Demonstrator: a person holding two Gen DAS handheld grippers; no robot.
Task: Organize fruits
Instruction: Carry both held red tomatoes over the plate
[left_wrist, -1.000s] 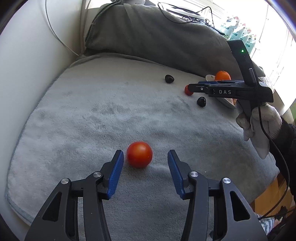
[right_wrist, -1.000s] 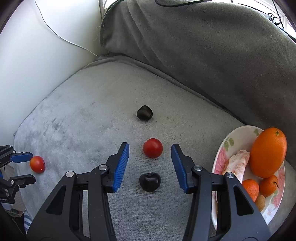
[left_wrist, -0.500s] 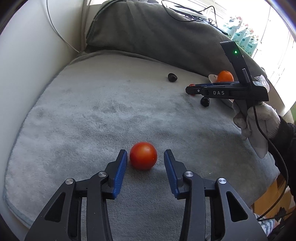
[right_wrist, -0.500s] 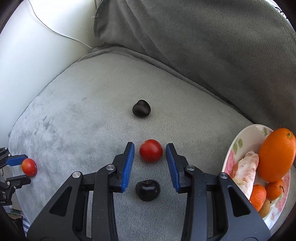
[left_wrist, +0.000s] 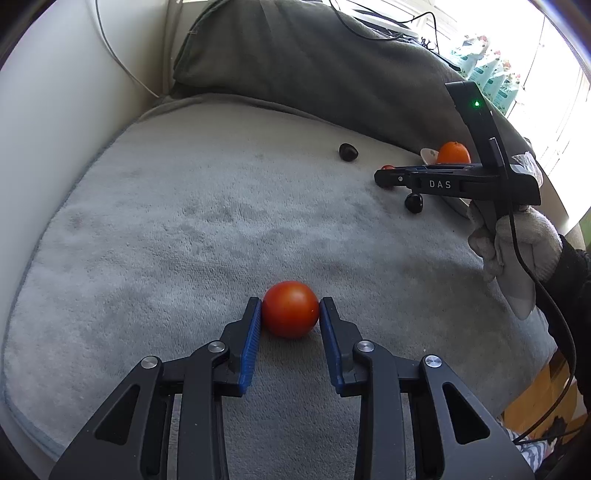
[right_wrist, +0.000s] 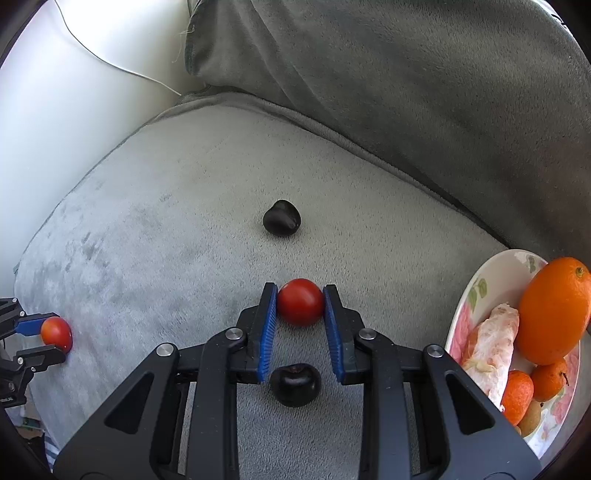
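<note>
My left gripper (left_wrist: 290, 308) is shut on a red-orange tomato (left_wrist: 290, 309) that rests on the grey blanket (left_wrist: 192, 229). My right gripper (right_wrist: 301, 301) is shut on a smaller red tomato (right_wrist: 300, 302), also on the blanket. A dark cherry (right_wrist: 294, 384) lies between the right gripper's arms, under them. Another dark cherry (right_wrist: 281, 218) lies farther back. A flowered plate (right_wrist: 476, 295) at the right holds a large orange (right_wrist: 552, 310), small orange fruits (right_wrist: 548, 380) and a peeled piece (right_wrist: 487, 343).
A grey cushion (right_wrist: 406, 92) rises behind the blanket. A white wall (left_wrist: 55, 92) with a thin cable stands at the left. The blanket's front edge drops off at the right, toward the wooden floor (left_wrist: 535, 406). The left gripper also shows in the right wrist view (right_wrist: 44, 334).
Both grippers closed from open onto their tomatoes. Each moved slightly forward around its fruit.
</note>
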